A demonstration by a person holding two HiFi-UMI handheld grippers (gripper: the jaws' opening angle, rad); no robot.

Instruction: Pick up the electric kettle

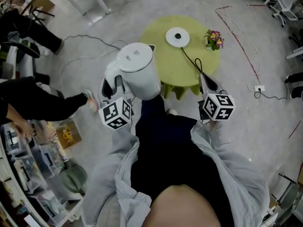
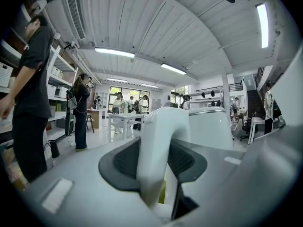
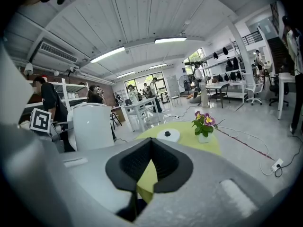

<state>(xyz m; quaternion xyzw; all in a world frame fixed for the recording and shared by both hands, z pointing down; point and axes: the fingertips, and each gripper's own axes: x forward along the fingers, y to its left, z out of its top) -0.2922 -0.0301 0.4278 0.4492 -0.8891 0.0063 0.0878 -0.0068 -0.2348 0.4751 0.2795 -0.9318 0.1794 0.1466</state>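
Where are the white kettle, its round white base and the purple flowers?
White plastic electric kettle (image 1: 137, 60): head view, on its lid.
Round white kettle base (image 1: 172, 39): head view, on its flat top.
Purple and yellow potted flowers (image 1: 214, 37): head view, on the blossoms.

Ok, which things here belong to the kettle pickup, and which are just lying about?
In the job: electric kettle, held by its handle in the left gripper; its round base on the green table.
Lying about: flower pot, floor socket, empty right gripper.

Pale-grey sleeves (image 1: 118, 174) over black top (image 1: 161, 145); grey hand-held grippers (image 2: 158, 167) (image 3: 149, 174), black ridged pads (image 3: 128, 167), black-and-white marker cubes (image 1: 116, 113) (image 1: 218, 106).
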